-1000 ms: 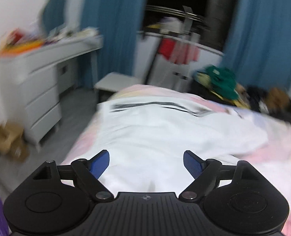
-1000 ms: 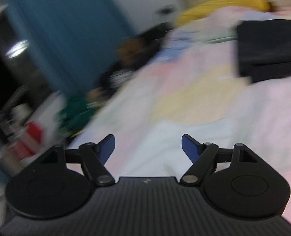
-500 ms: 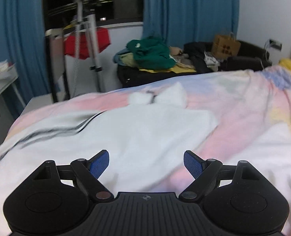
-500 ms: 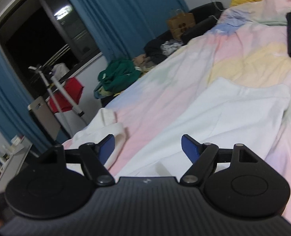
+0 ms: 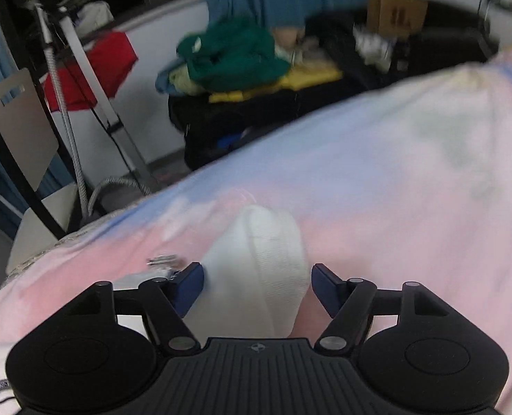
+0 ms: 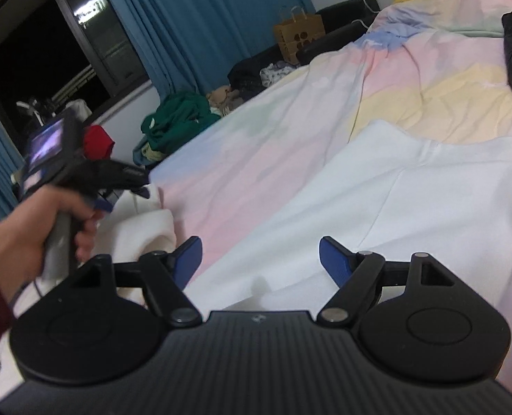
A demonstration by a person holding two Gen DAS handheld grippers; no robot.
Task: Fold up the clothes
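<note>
- Bed (image 6: 290, 159) under a pastel pink, blue and yellow cover carries a white garment (image 6: 411, 200) spread flat, with one white sleeve (image 5: 259, 263) lying out to its side.
- Left gripper (image 5: 257, 285) points down at the sleeve end; its jaws have just been closing, the cuff sits between the blue pads (image 5: 188, 285), and the left pad looks to touch the cloth while the right stands clear.
- Left hand (image 6: 45, 221) shows in the right wrist view, wrapped around the handle.
- Right gripper (image 6: 261, 259) hovers over the garment's near edge, jaws wide apart, nothing held.
- Green clothes pile (image 5: 235, 55) lies beyond the bed by a blue curtain (image 6: 200, 24).
</note>
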